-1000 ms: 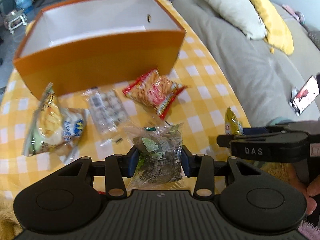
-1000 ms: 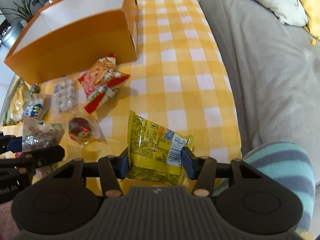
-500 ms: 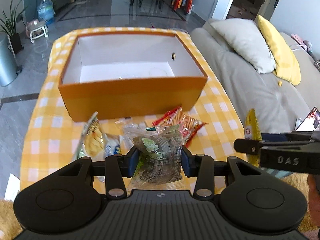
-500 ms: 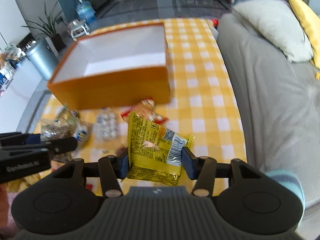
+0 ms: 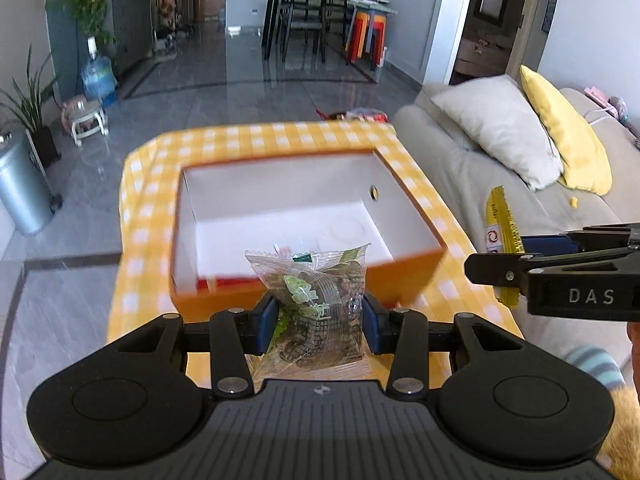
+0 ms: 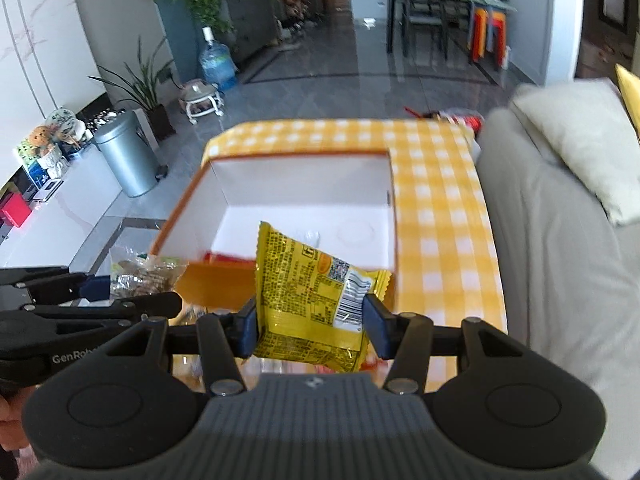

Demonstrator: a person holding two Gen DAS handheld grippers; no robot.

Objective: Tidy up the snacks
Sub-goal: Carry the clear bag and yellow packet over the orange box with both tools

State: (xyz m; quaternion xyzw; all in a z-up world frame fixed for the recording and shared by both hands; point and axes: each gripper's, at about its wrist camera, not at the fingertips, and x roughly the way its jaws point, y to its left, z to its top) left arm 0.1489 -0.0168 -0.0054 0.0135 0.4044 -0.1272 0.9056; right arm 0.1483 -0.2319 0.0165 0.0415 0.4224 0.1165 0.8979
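The clear snack packet (image 5: 316, 304) is pinched tight in my left gripper (image 5: 316, 322), held up over the near wall of the orange box (image 5: 412, 276). My right gripper (image 6: 310, 320) is clamped on the yellow snack bag (image 6: 312, 300), also lifted in front of that near wall, and it shows at the right edge of the left view too. The box sits open, white inside, on the yellow checked tablecloth (image 6: 436, 216). Right of the table runs the grey sofa (image 6: 560, 240) with a white pillow (image 5: 496, 128) and a yellow pillow (image 5: 564, 132).
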